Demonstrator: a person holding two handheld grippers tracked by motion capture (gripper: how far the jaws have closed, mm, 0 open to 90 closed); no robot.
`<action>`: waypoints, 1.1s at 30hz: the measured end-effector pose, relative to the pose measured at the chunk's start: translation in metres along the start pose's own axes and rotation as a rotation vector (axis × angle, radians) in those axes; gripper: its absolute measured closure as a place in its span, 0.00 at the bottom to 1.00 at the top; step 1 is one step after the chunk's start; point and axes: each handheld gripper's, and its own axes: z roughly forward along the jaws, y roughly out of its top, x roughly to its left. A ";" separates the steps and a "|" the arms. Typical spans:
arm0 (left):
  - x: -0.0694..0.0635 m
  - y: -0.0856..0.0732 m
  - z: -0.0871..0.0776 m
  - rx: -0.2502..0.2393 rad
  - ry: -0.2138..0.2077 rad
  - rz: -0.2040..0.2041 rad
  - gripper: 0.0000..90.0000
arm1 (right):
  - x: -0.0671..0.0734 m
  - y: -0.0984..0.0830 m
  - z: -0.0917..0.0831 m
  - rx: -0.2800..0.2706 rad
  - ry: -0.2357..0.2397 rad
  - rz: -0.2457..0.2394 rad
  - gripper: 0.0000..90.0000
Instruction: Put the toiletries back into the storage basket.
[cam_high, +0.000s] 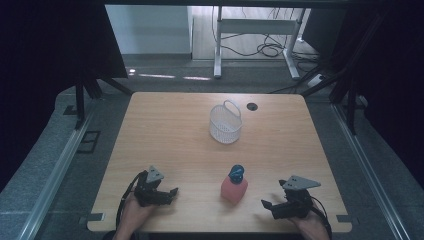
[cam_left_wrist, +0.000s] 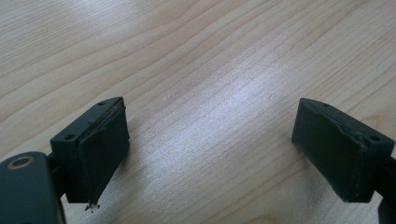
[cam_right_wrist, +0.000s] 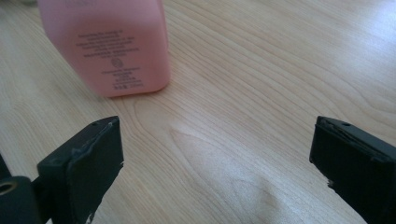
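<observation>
A pink bottle (cam_high: 234, 188) with a blue cap stands upright near the front middle of the wooden table (cam_high: 175, 130). Its lower body with small print fills the upper left of the right gripper view (cam_right_wrist: 119, 46). My right gripper (cam_high: 274, 206) rests near the front right edge, to the right of the bottle, open, with bare wood between its jaws (cam_right_wrist: 215, 158). My left gripper (cam_high: 170, 195) lies at the front left, jaws pointing toward the bottle, open over bare table (cam_left_wrist: 210, 149). A white mesh basket (cam_high: 225, 123) with a handle stands farther back, centre.
A round black cable hole (cam_high: 252, 106) sits near the table's far edge, behind the basket. Past the table are a white desk frame (cam_high: 260, 30) and cables on the floor. Dark curtains and black stands flank both sides.
</observation>
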 end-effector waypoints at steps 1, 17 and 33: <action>0.000 0.000 0.000 0.000 0.000 0.000 0.12 | 0.001 0.001 0.000 -0.001 -0.002 -0.002 0.04; 0.000 0.000 0.000 0.001 0.000 0.001 0.12 | 0.008 0.015 -0.006 -0.044 0.056 0.001 0.11; 0.000 0.000 0.000 0.000 0.000 0.001 0.12 | 0.020 0.036 -0.005 -0.051 0.110 -0.043 0.14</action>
